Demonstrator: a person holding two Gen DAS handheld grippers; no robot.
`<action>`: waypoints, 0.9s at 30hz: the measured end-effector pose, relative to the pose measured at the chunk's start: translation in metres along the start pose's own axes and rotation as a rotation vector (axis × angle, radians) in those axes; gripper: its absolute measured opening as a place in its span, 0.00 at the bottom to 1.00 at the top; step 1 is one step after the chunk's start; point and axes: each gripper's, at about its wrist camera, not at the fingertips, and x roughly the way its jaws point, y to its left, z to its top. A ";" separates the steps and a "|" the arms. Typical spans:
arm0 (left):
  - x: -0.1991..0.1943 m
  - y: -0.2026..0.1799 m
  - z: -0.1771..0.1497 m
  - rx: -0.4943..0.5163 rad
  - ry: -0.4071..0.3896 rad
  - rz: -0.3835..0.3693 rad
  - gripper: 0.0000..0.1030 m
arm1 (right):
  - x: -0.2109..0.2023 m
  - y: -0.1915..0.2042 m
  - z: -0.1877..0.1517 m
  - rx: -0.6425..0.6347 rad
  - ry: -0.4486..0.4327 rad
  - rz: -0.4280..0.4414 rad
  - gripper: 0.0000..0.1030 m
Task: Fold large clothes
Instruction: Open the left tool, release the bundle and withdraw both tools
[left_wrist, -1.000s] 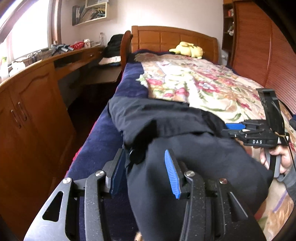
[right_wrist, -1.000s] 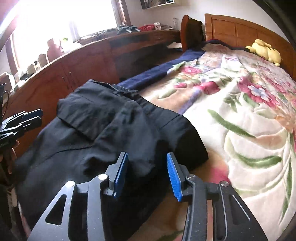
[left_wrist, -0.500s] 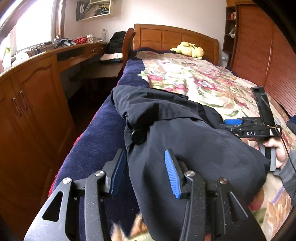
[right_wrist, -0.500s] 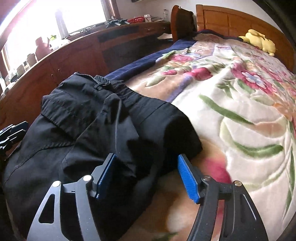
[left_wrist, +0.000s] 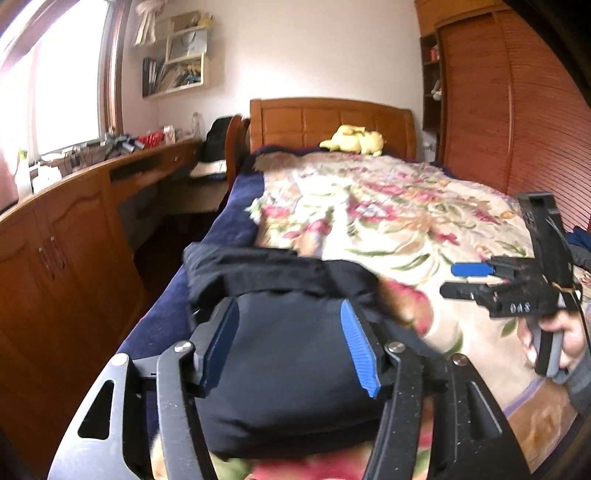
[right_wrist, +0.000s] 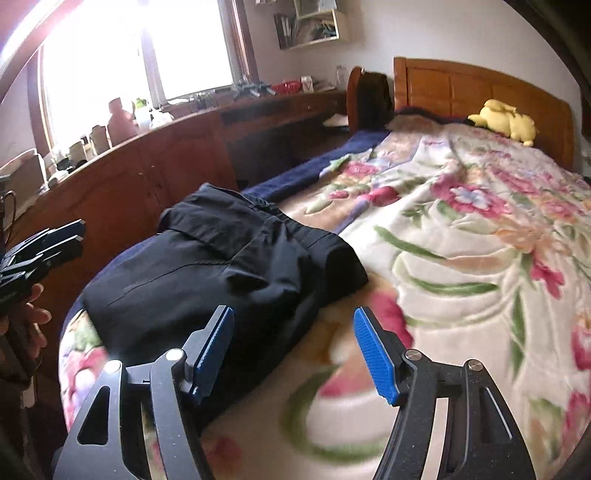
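The folded black garment (left_wrist: 295, 354) lies as a thick bundle at the foot of the bed (left_wrist: 388, 206), on the floral blanket (right_wrist: 461, 229) by the bed's desk-side edge; its long axis runs lengthwise along the bed, the collared end toward the headboard (left_wrist: 328, 122). The left tool (left_wrist: 290, 343) hovers above its near end, jaws opening, blue pads clear of the cloth. The right tool (right_wrist: 293, 350) stands wide open and empty just beside the bundle, over the blanket.
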 end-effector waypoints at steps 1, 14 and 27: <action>-0.003 -0.008 0.002 -0.002 -0.007 -0.002 0.58 | -0.011 0.001 -0.004 -0.002 -0.011 -0.007 0.67; -0.035 -0.107 0.006 -0.047 -0.088 -0.068 0.63 | -0.148 0.004 -0.070 0.044 -0.163 -0.160 0.68; -0.057 -0.176 -0.002 -0.019 -0.093 -0.071 0.63 | -0.230 0.022 -0.107 0.076 -0.229 -0.281 0.76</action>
